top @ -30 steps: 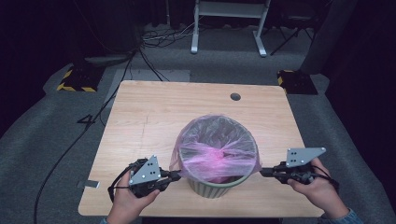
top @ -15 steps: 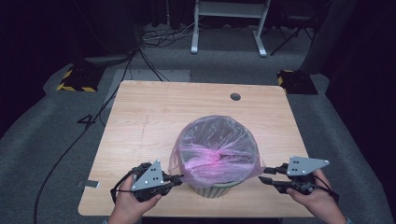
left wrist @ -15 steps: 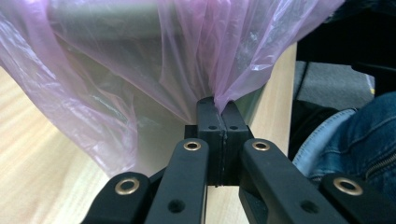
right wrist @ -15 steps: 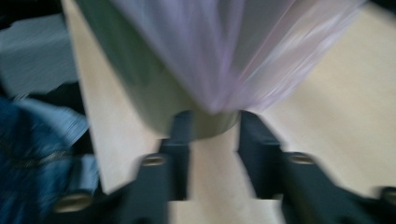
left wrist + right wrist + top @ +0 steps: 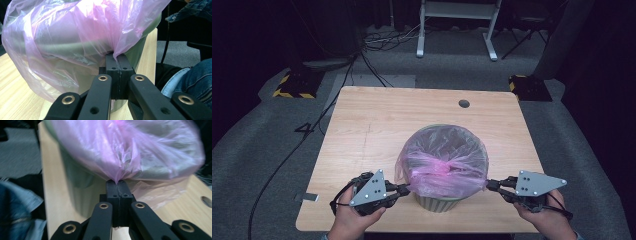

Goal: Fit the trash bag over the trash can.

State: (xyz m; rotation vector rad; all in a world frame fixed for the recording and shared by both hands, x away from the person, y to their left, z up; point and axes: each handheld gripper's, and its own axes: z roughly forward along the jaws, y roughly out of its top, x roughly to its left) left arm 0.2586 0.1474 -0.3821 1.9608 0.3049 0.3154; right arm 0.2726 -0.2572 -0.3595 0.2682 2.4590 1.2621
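on the wooden table (image 5: 362, 135), toward the near edge and a little right of centre: a green bin (image 5: 438, 202), upright, with a pink plastic bag (image 5: 444, 160) draped over its mouth and hanging down the outside of its wall. bag thin and see-through, crumpled, bunched into a darker pink knot of folds near the middle of the opening.

left gripper (image 5: 404, 188) at the bin's left side, held in the left hand (image 5: 354, 220) at the table's near edge. jaws pressed together, clamped on a pinch of the bag's edge; in the left gripper view (image 5: 116, 56) film gathered to a point right where the two black pads meet, fanning up and out over the bin's rim from there.

right gripper (image 5: 489, 184) at the bin's right side, held in the right hand (image 5: 544, 220). jaws just been closing, now together on a pinch of the bag as well; in the right gripper view (image 5: 116, 181) plastic drawn down into a tight peak between the pads, that picture somewhat blurred.

bag stretched between the two grips, wider than the bin itself. round hole (image 5: 464, 103) in the tabletop near the far right corner, well apart from the bin. beyond the table: grey carpet floor (image 5: 272, 150), loose black cables (image 5: 382, 40), legs of a white stand (image 5: 457, 25).
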